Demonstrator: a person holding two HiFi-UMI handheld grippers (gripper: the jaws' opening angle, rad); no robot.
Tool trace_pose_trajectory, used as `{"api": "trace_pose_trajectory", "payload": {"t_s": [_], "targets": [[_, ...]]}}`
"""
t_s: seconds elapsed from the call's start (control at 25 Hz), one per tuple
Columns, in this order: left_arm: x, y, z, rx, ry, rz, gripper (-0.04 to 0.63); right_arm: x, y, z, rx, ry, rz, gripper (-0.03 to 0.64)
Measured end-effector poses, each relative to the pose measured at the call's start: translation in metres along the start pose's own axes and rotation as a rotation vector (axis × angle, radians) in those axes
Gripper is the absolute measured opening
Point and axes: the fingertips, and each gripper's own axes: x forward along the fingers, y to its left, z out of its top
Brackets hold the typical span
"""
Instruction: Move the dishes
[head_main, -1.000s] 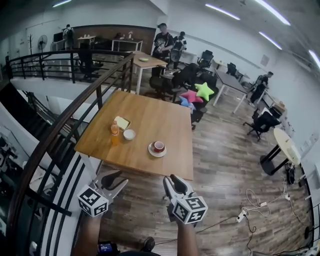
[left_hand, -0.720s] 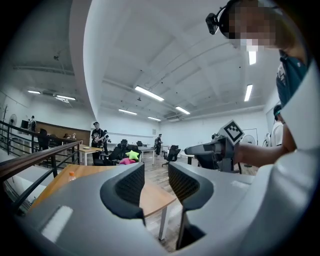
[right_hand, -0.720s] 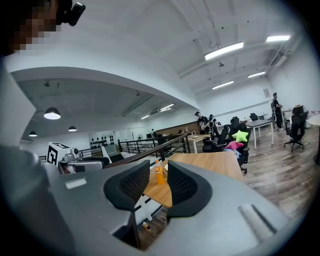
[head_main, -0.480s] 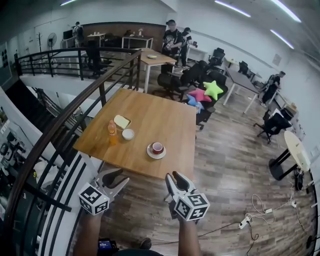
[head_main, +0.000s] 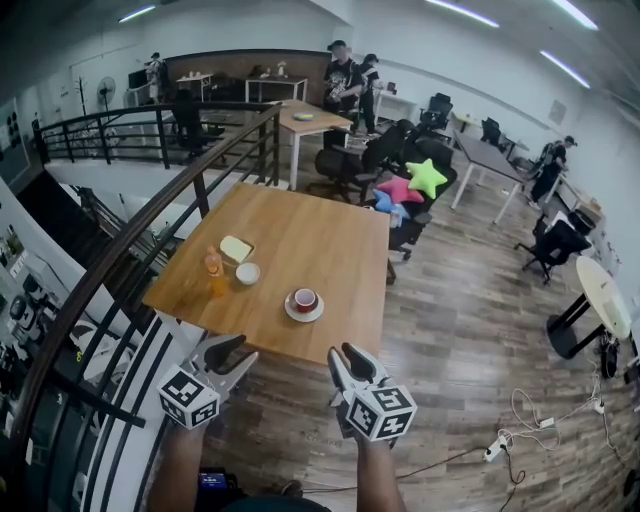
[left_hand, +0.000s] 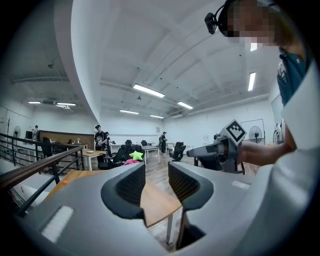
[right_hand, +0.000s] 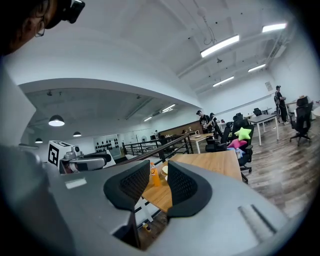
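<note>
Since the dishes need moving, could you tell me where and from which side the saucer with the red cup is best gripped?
Probably the near rim of the saucer, approached from the near edge of the table with the right gripper. The red cup fills its middle, leaving only the flat rim free, and nothing stands on that side. Any handle is too small to see.

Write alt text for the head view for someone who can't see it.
Two handheld grippers, the left gripper and the right gripper, both open and empty, are held short of a wooden table in an open office. On the table stand a red cup on a saucer, a small white bowl and an orange bottle.
</note>
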Motion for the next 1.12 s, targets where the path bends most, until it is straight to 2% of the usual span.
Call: {"api": "trace_pose_trajectory", "payload": {"t_s": [0.48,0.72,1.12], "targets": [[0.058,-0.017,0.003,0.016,0.011,-0.066,0.138,-0.011,-0.037,-0.009,0.031,0.012,-0.026,0.115],[0.090,0.003,0.000,0.000,-0.006,-0.104,0.138,0.000,-0.055,-0.011,0.025,0.028,-0.071,0.117],[0.151,0.057,0.000,-0.024,-0.036,-0.198,0.138,0.044,-0.087,0.011,0.006,0.036,-0.171,0.117]]}}
